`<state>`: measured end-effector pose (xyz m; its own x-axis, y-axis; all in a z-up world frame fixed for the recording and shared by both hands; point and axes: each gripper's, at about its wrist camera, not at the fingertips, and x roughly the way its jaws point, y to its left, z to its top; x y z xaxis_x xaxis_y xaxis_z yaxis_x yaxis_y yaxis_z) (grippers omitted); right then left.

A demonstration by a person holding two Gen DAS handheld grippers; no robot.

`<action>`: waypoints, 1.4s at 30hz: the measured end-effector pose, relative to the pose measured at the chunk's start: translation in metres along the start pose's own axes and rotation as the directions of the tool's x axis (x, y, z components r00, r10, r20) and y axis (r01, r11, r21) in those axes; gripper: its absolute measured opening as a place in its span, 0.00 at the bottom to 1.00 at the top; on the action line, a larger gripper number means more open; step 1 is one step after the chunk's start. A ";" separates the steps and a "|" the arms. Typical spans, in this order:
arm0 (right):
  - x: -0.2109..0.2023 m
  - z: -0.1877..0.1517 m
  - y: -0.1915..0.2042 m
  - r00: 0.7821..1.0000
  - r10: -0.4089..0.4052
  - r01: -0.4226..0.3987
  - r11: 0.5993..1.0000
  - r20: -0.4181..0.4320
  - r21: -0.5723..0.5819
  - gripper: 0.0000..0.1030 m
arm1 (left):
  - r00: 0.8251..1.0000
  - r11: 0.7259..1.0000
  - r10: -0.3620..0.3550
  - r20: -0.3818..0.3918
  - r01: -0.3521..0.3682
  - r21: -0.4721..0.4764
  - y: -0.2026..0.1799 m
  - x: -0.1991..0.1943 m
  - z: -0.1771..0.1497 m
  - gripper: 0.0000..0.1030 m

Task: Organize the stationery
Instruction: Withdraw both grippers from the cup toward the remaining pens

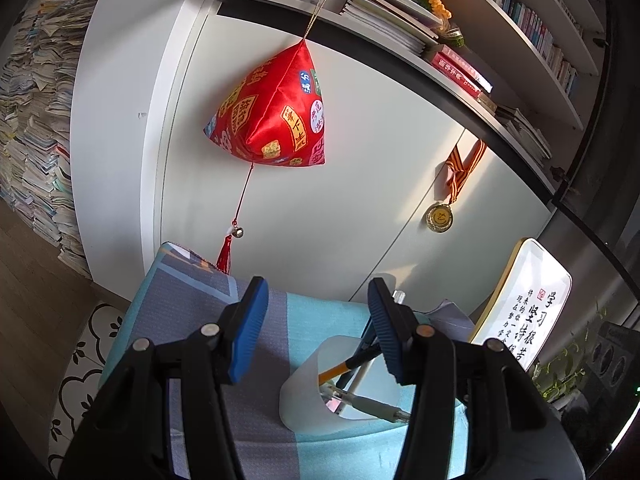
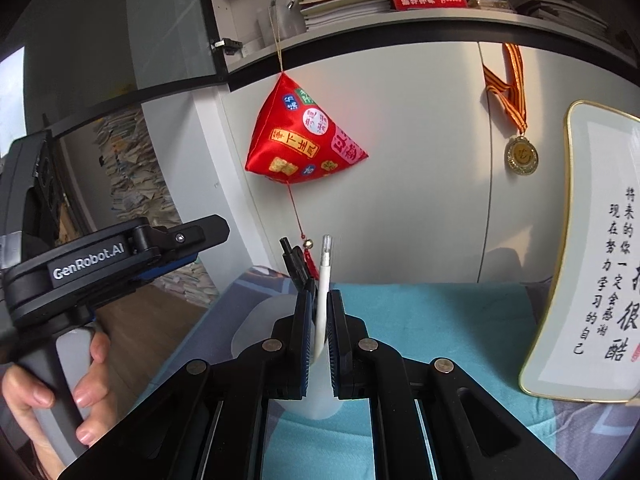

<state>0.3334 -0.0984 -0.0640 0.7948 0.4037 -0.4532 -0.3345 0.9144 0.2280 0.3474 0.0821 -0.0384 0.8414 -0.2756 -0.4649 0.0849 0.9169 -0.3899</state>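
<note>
I have the right gripper (image 2: 319, 336) pinching a white pen (image 2: 323, 280) between its jaws, upright, tip end down over the translucent cup (image 1: 308, 384); I hold it vertical so it can slide in beside the dark pens (image 2: 296, 264) already leaning toward 11 o'clock. The cup stands on the worktop (image 2: 440, 312), directly below my right jaws. My left gripper (image 1: 318, 316) hovers with jaws spread and empty; the cup sits toward its 5 o'clock, partly behind the right-hand pad. I judge it waits there to steady the cup, which looks light enough to tip.
</note>
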 end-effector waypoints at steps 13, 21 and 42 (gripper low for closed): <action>-0.101 -0.064 -0.033 0.964 -0.130 0.150 0.986 -0.231 0.074 0.08 | 0.996 0.994 0.007 -0.094 0.004 0.113 -0.060 -0.026 -0.033 0.58; -0.097 -0.112 -0.039 0.921 -0.029 0.097 0.983 -0.388 0.156 0.09 | 0.977 0.978 0.050 -0.206 -0.006 0.207 -0.081 -0.053 -0.061 0.70; -0.078 -0.145 -0.051 0.884 -0.025 0.125 0.975 -0.468 0.183 0.44 | 0.929 0.975 0.144 -0.341 -0.073 0.211 -0.065 -0.048 -0.141 0.77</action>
<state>0.2144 -0.1720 -0.1654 0.4738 0.3474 -0.8092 -0.1348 0.9367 0.3232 0.2258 -0.0048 -0.1029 0.6116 -0.2226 -0.7592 0.1339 0.9749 -0.1780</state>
